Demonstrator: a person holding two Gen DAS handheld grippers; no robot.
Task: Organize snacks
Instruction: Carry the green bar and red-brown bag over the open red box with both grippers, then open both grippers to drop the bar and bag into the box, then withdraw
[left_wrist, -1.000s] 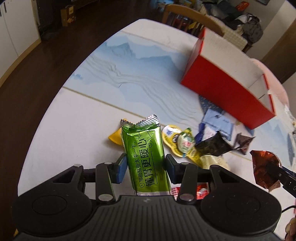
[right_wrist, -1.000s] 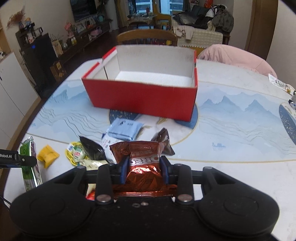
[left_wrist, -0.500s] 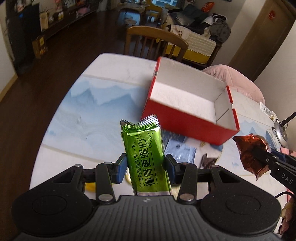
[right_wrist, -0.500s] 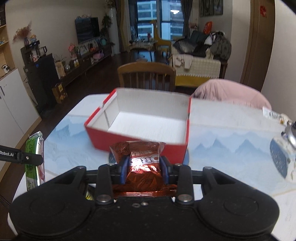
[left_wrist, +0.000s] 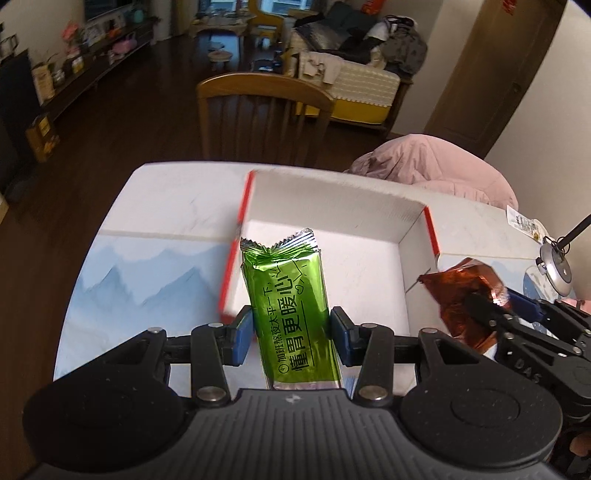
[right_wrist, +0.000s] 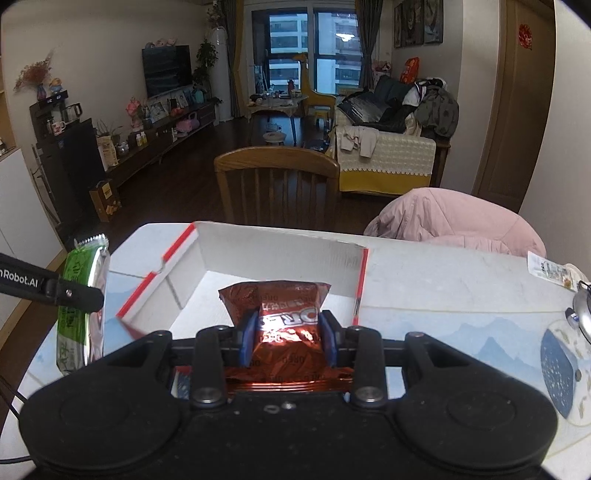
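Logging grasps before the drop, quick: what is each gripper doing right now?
Left gripper: shut on the green bar.
Right gripper: shut on the Oreo pack.

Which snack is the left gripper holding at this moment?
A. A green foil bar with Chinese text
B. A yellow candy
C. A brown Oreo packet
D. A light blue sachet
A: the left gripper is shut on the green foil bar, held above the red box.
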